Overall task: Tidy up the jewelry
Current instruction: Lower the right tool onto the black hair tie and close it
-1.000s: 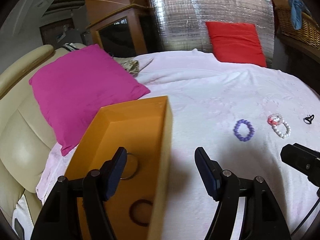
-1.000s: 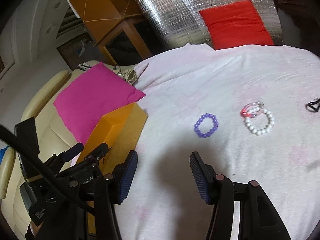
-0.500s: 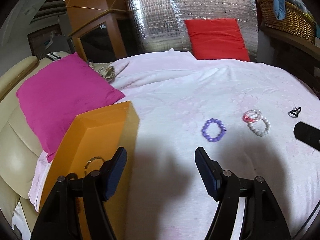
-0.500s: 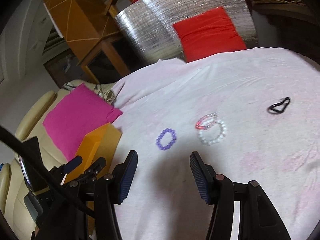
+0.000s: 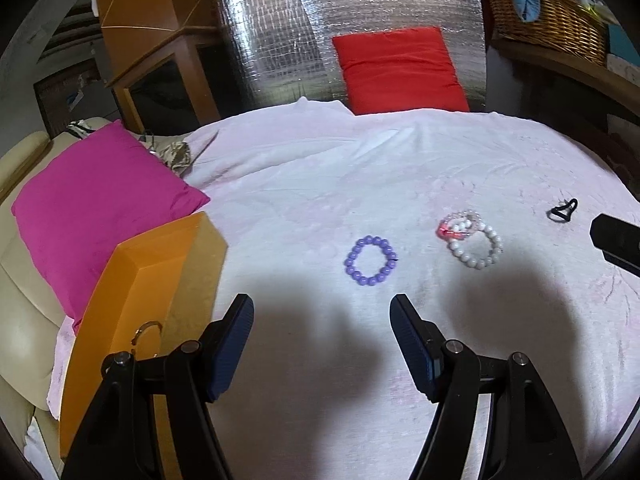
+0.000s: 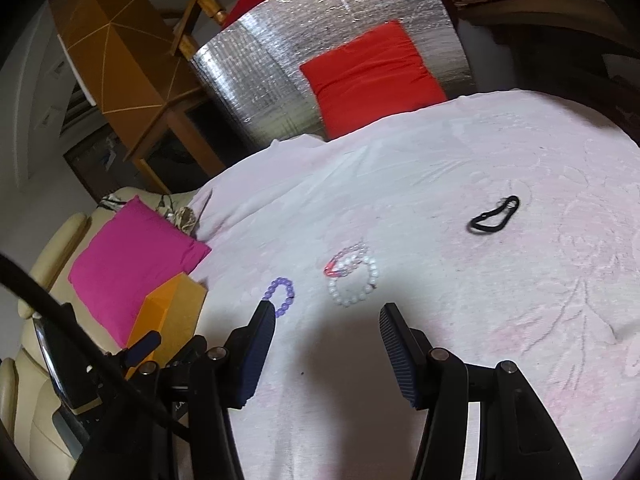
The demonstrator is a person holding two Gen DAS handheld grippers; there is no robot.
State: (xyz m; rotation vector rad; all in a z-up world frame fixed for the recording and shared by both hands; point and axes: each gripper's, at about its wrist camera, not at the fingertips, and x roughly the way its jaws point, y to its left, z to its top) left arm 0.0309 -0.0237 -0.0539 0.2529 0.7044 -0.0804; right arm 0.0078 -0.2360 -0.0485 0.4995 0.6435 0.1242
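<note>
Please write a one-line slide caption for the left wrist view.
Open left gripper above a pale pink blanket, facing a purple bead bracelet and white bead bracelet, orange box at left.

Soft indoor light, dark gripper shadows on the pale bedspread [image 5: 320,184], fisheye-bent vignetted edges.

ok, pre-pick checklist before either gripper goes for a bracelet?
1. Left gripper open, nothing between its jaws: ok.
2. Right gripper open and empty: ok.
3. Purple bracelet lying clear on the blanket, nothing touching it: ok.
4. White bracelet free of other pieces: not ok, the clear-and-red bracelet overlaps it.
5. Orange box open, a ring inside: ok.
6. Black loop reachable: cannot tell.
</note>
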